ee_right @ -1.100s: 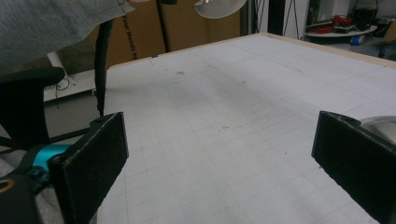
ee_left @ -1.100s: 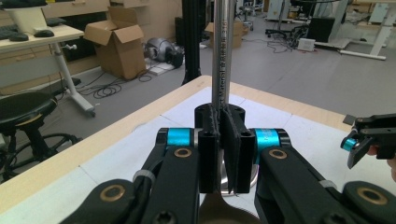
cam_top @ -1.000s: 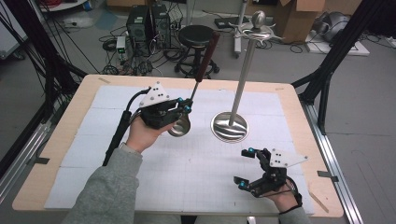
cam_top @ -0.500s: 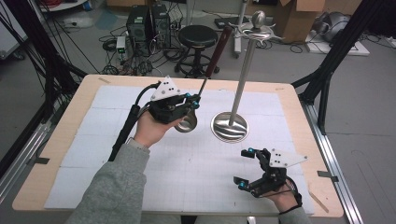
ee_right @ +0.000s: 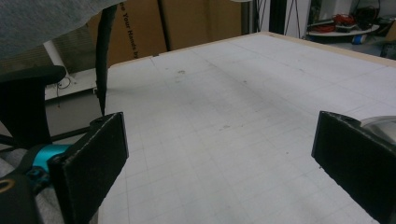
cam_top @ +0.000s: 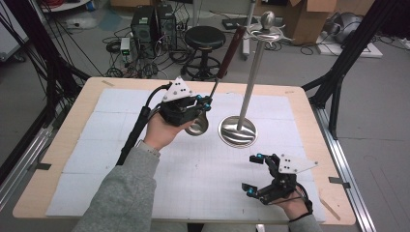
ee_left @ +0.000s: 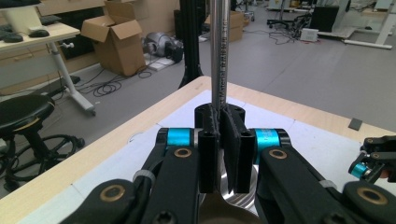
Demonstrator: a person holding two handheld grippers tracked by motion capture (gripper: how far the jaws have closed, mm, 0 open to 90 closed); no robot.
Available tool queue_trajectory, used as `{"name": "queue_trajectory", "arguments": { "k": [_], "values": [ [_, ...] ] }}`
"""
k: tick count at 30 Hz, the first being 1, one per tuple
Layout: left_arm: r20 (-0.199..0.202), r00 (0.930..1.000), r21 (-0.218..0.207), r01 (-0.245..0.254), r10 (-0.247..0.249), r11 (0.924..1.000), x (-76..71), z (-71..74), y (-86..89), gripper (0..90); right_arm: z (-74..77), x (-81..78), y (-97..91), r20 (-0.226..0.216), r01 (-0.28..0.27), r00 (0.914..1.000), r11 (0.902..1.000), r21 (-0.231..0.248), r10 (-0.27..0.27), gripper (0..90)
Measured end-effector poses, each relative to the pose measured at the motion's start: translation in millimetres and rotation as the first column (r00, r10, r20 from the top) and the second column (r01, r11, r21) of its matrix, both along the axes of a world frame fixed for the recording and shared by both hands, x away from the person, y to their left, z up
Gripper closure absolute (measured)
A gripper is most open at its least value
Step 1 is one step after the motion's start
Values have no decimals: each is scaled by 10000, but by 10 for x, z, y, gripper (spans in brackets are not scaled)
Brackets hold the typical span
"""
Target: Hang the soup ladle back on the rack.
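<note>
1. The worktop [cam_top: 67, 145] has lots of bare white mat, mostly across the near-middle and left. A metal stand [cam_top: 238, 130] sits right of centre, its pole rising straight up.
2. The left gripper [cam_top: 203, 107] is lifted over the far-middle, just left of the stand's base, jaws clamped together on a ladle [cam_top: 198, 126].
3. The ladle's long axis slants up and away, its dark handle [cam_top: 231, 46] pointing far-right past the far edge, bowl low near the mat.
4. The right gripper [cam_top: 252, 174] rests near the right near edge with jaws spread wide, holding nothing.
</note>
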State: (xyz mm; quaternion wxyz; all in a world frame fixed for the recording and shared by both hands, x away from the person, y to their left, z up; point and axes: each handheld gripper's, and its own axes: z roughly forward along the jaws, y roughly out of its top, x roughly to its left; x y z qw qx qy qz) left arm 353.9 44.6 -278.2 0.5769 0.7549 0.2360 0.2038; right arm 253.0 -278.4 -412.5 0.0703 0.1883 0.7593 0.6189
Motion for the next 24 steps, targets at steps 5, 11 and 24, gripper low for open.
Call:
{"name": "queue_trajectory", "arguments": {
  "k": [5,11,24],
  "values": [
    [-102,9999,45,-76,77,10000,29,-3,-41,844,1,0,-5,9,7,10000,10000,29,-8,29],
    [-148,9999,153,-75,77,9999,44,-25,-70,844,0,0,-2,-1,-20,10000,10000,3,20,29],
    [-423,9991,104,-80,84,9999,125,-70,-128,844,0,-1,-1,-33,-22,10000,10000,51,22,29]
  ]
}}
